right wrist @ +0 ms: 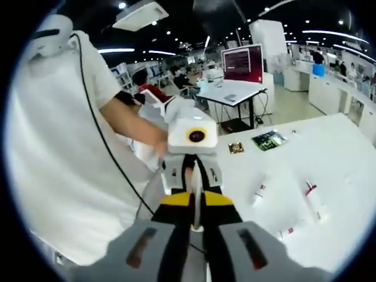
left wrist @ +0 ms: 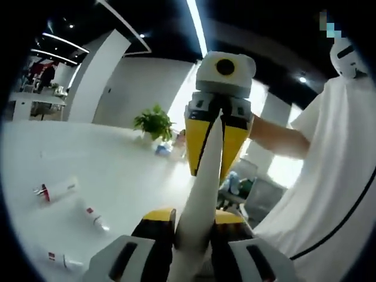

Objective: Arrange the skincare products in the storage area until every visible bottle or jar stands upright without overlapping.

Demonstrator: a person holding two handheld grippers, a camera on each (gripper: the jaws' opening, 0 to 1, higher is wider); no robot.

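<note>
Both grippers clenching one white tube (left wrist: 202,194) between them, left gripper (left wrist: 194,235) low, right gripper (right wrist: 197,220) opposite, tube ends hidden. Three tubes (left wrist: 56,190) lying flat on the table (left wrist: 129,176) at 9 o'clock, labels unreadable.

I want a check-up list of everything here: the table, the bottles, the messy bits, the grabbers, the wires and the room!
Surface: white table, mostly bare.
Job's things: three small white tubes with red markings lie flat and apart on the table; one long white tube is held above it.
Clutter: a dark packet and a small gold item near the table's edge; potted plant.
Grippers: left gripper and right gripper both clamp the long white tube, one at each end.
Cables: a thin black cable runs across the person's white shirt.
Surroundings: open office with desks, a monitor, ceiling strip lights.
</note>
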